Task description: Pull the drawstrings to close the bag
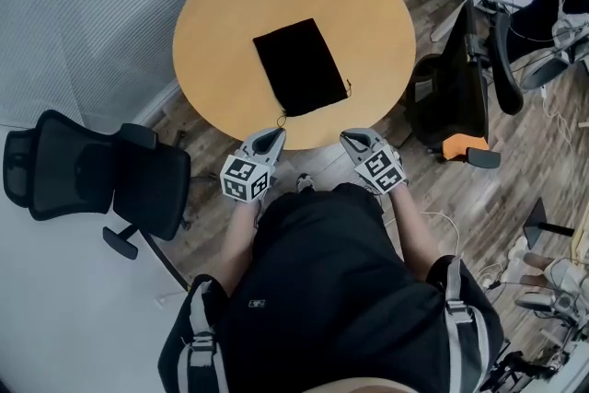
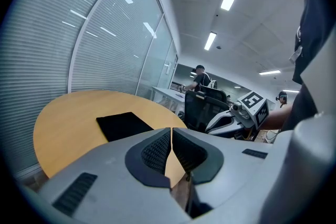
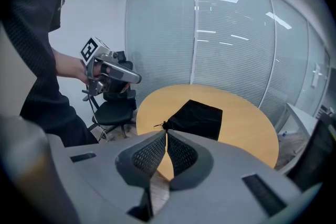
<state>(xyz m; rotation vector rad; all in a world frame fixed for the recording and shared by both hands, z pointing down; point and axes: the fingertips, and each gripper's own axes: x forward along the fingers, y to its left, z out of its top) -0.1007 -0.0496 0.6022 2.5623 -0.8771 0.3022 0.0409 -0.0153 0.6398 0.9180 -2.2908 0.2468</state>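
**Table.** A round wooden table (image 1: 221, 5) stands on a plank floor beside a glazed partition with blinds. A black office chair (image 1: 92, 175) stands off its left edge, and a second black chair (image 1: 460, 87) stands off its right edge.

**Bag.** A flat black bag (image 1: 301, 66) lies on the table, near the middle and slightly toward the near edge. It is skewed, with its near-left corner closest to the person. Its mouth end faces the near edge. One drawstring (image 1: 282, 117) trails from the near-left corner toward that edge. A second cord (image 1: 348, 90) shows at the near-right corner. Both lie slack on the tabletop.

**Left gripper.** The left gripper (image 2: 170, 131) is held at the near edge, on the left of the person's body. Its jaws are clenched pad to pad, with nothing between them. In the head view its tip lies just short of the near-left drawstring and apart from it.

**Right gripper.** The right gripper (image 3: 167, 134) is held at the near edge, to the right of the left gripper. Its jaws are also clenched and hold nothing. It points down toward the bag's near-left corner and is apart from the bag and from both cords.

**Surroundings.** Another person sits at a desk beyond the right-hand chair.
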